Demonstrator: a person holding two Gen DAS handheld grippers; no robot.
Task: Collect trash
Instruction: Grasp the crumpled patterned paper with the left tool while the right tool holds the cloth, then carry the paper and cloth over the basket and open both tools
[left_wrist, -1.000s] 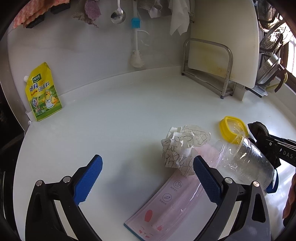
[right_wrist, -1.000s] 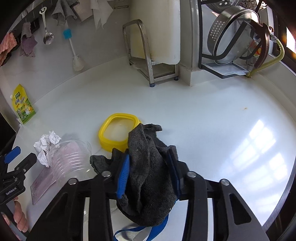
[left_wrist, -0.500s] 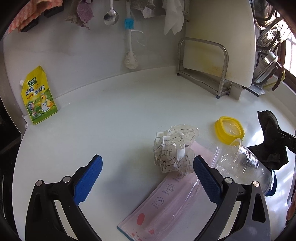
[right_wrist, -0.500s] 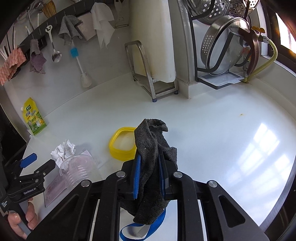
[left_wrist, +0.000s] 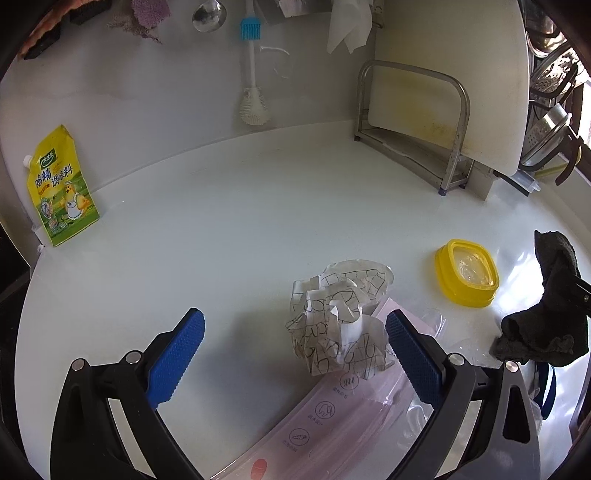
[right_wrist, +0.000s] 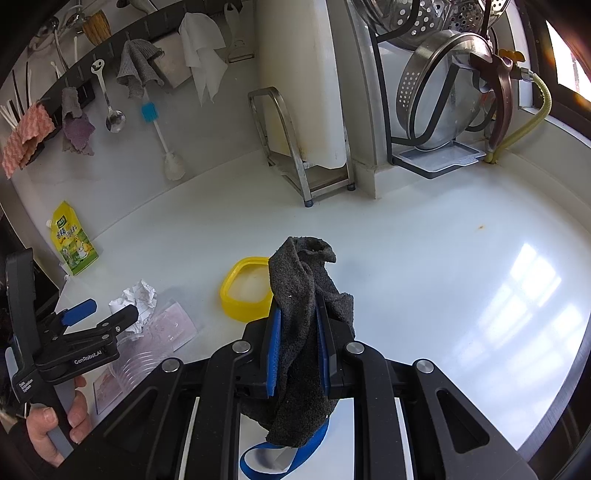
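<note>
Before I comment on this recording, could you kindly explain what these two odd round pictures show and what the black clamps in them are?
Each picture comes from a wide-angle camera fixed on a hand-held clamp; there is no robot, and a person holds one clamp in each hand.

The left wrist view looks along the left gripper, whose blue pads stand wide open around nothing. Ahead of it on the white counter lie a crumpled paper ball, a pink packet and a yellow lid. A yellow seasoning pouch leans against the back wall.

The right wrist view looks along the right gripper, closed on a dark grey cloth held above the counter. At its left edge you can see the person's hand holding the other clamp.
</note>
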